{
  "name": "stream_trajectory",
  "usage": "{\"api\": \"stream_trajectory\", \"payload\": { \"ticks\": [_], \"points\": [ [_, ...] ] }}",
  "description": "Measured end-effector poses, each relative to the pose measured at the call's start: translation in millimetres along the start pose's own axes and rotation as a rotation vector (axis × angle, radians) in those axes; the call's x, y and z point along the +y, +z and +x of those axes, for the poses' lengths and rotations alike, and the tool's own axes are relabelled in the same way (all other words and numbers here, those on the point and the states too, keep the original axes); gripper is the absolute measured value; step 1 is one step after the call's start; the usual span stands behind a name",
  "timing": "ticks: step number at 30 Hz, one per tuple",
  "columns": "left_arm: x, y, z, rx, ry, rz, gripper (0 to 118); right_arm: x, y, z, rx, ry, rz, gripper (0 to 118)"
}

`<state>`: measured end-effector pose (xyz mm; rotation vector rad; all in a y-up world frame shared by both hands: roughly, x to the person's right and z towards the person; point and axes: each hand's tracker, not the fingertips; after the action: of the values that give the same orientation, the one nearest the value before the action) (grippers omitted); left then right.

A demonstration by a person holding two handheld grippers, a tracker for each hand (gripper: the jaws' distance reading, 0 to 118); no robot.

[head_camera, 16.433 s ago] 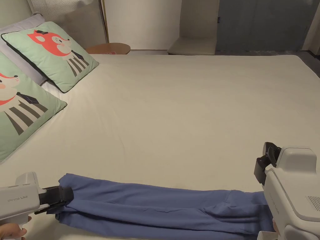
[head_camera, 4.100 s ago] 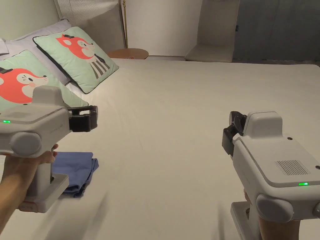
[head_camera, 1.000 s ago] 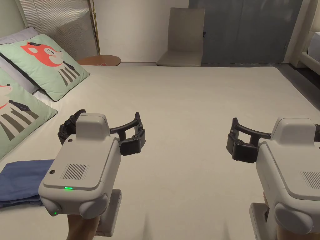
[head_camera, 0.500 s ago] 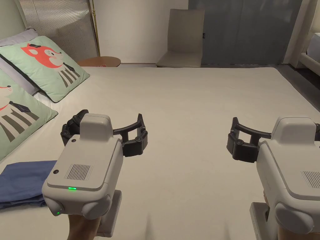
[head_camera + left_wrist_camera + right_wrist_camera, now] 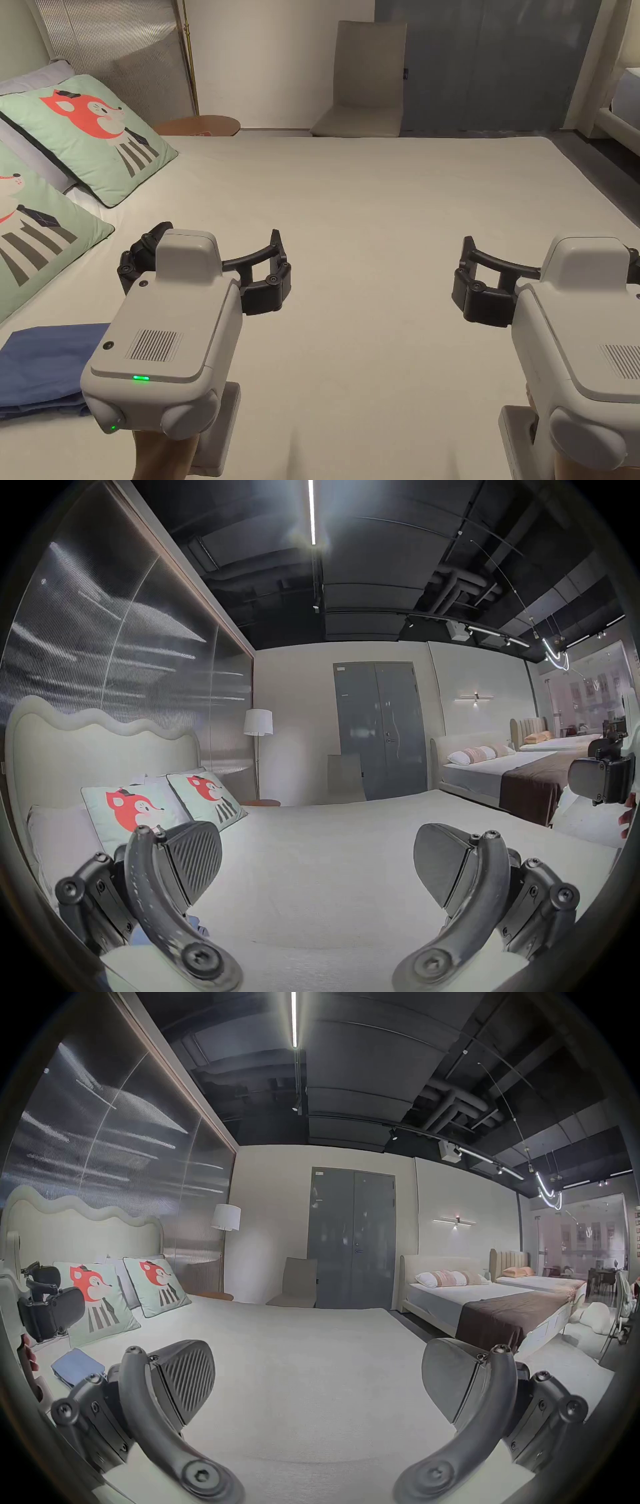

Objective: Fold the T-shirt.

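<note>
With both tools held clear above the bed (image 5: 387,206), the folding step appears complete. The T-shirt (image 5: 44,365) lies as a compact blue folded stack on the mattress near the person's left side, just beside the lower fox-print pillow (image 5: 31,244) and apart from either tool. The left gripper (image 5: 318,864) has its jaws spread wide with nothing between them; the right gripper (image 5: 318,1376) stands likewise, jaws apart and empty. Neither touches the cloth.

Judgement: the task is at or near its end. Any remaining move would be a tidy of the stack's edges, which calls for the left tool to descend and turn toward the garment; the layered edge nearest the person looks slightly uneven.

Surroundings: a second fox-print pillow (image 5: 94,134) rests toward the headboard, a round side table (image 5: 200,125) and a chair (image 5: 362,87) stand beyond the bed. Nothing obstructs the path to the shirt; the near pillow limits room on one side.
</note>
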<state>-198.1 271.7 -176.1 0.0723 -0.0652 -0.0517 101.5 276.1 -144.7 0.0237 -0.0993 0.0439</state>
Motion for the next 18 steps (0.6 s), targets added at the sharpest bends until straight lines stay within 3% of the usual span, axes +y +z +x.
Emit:
{"api": "stream_trajectory", "payload": {
  "ticks": [18],
  "points": [
    [-0.6, 0.4, -3.6, 0.005, 0.011, 0.002, 111, 2.5, 0.8, -0.7, 0.005, 0.003, 0.011, 117]
  ]
}}
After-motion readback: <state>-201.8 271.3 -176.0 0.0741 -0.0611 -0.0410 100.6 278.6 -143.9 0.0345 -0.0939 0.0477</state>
